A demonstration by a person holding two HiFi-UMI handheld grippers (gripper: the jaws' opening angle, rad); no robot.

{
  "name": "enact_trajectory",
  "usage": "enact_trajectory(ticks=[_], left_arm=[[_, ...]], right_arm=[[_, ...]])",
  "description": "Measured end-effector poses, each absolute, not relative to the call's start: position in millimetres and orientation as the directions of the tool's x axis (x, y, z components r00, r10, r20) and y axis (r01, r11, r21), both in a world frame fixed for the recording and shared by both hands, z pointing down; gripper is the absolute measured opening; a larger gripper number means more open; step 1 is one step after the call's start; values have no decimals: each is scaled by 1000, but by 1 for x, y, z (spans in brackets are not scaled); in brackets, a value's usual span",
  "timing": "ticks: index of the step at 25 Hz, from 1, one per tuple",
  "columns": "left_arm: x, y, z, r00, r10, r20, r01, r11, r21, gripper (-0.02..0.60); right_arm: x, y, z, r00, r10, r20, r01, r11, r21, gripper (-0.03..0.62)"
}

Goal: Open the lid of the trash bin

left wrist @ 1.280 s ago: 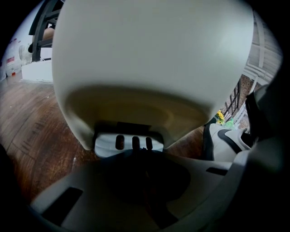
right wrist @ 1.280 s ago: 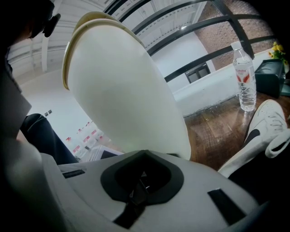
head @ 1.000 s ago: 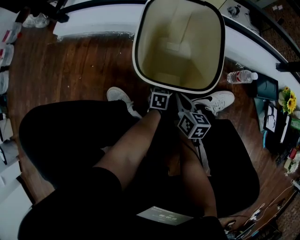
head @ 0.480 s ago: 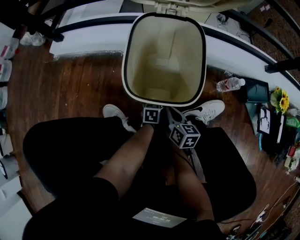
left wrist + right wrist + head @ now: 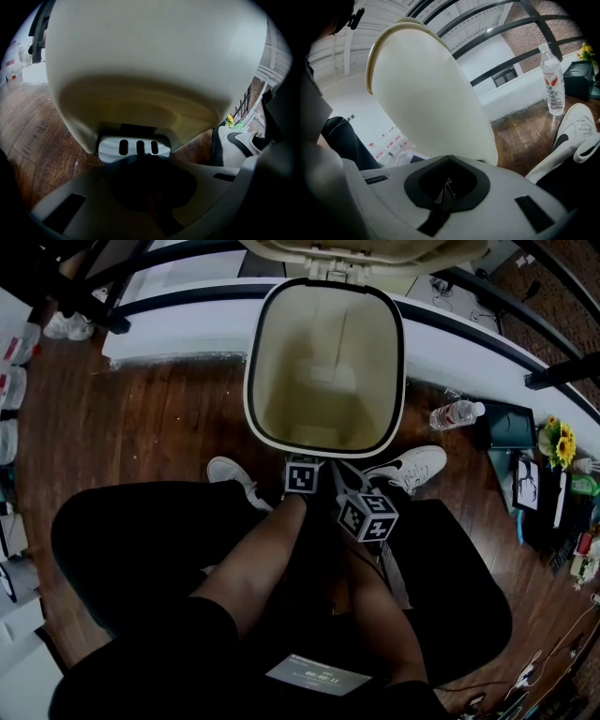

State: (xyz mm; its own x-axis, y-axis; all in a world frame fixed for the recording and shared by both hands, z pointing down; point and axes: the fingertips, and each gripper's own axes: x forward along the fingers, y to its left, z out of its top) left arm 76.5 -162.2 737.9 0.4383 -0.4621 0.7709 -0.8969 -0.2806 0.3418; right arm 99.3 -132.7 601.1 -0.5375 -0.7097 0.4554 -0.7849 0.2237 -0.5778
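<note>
Down low, both grippers at bin foot, between person's shoes (image 5: 412,465).
- Left gripper (image 5: 140,161): clenched, nothing in it, tip at slotted pedal (image 5: 133,146), apparently pressing.
- Right gripper (image 5: 449,161): clenched too, empty, beside bin wall.
- Bin (image 5: 249,399): on wood floor (image 5: 141,418), mouth open, inside bare.
- Lid (image 5: 366,251): up behind, at hinge.
- Judgement: lid looks like light thin plastic, pedal-driven. Best purchase is pedal centre; smooth, so tip may slip. Empty bin is light, may skid.

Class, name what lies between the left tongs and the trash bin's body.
A grey pedal with three slots, low on the trash bin, just ahead of the left tongs; the left gripper view shows it.
</note>
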Motion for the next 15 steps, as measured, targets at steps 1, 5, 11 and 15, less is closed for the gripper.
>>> enact_trajectory(ticks=[1,5,11,15], left_arm=[[77,-162,738,439,-462,771,-897,-280,342,38],[76,-163,736,435,-472,767,-899,-281,337,38],[75,-163,735,446,-482,754,-894,-282,349,37],[75,-159,735,456,-487,745,-889,-283,359,37]], right_arm=[[99,-133,601,-537,-710,455,-785,224,-578,14],[100,-132,601,-537,-710,456,-786,225,-576,14],[99,-132,600,-536,-711,455,-784,218,-582,14],[99,-131,600,-538,-710,454,-781,218,-585,14]])
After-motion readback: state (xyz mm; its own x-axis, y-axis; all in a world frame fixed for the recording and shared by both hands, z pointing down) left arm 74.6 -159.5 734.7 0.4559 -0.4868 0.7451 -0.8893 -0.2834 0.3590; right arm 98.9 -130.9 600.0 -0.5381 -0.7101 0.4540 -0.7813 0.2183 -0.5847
